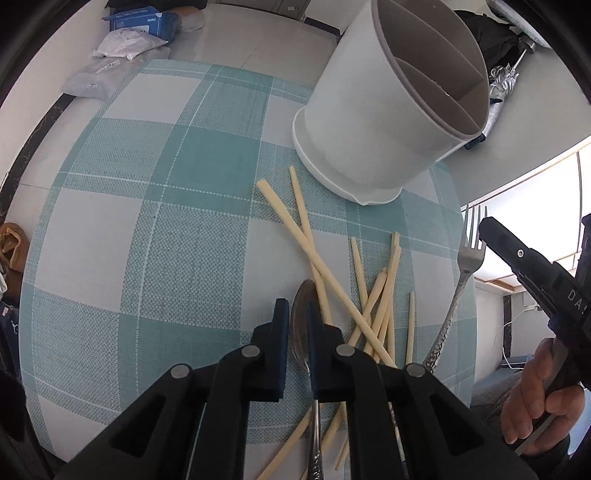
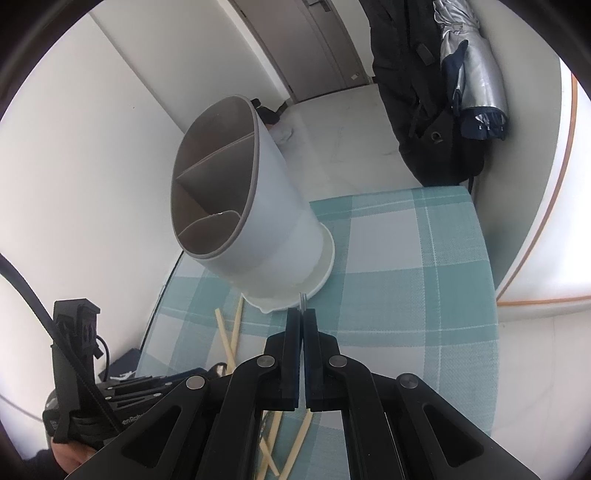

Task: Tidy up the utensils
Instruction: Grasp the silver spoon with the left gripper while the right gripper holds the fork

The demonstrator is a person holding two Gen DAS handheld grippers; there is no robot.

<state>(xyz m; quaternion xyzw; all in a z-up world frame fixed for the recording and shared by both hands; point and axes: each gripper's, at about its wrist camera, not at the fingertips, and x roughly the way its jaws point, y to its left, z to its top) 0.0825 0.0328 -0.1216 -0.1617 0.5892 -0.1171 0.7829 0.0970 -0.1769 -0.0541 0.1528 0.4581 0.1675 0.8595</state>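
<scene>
A white utensil holder (image 1: pixel 369 122) (image 2: pixel 266 229) with a grey three-part insert stands at the back of the teal plaid placemat (image 1: pixel 147 221) (image 2: pixel 406 277). In front of it several pale chopsticks (image 1: pixel 332 280) (image 2: pixel 232 332) lie crossed. My left gripper (image 1: pixel 297 314) is shut on a metal spoon (image 1: pixel 301 325), whose bowl sits between the fingers and whose handle runs back under the gripper. My right gripper (image 2: pixel 302 314) (image 1: pixel 487 232) is shut on a metal fork (image 1: pixel 467 258). The fork's tines (image 2: pixel 303 298) poke out just past the fingertips, near the holder's base.
Plastic bags (image 1: pixel 125 44) and a blue packet (image 1: pixel 140 22) lie on the floor beyond the table. A folded silver umbrella (image 1: pixel 502 85) (image 2: pixel 469 66) and a black bag (image 2: pixel 424 110) hang at the back right. The placemat's right edge (image 2: pixel 491 295) lies close to a curved white wall.
</scene>
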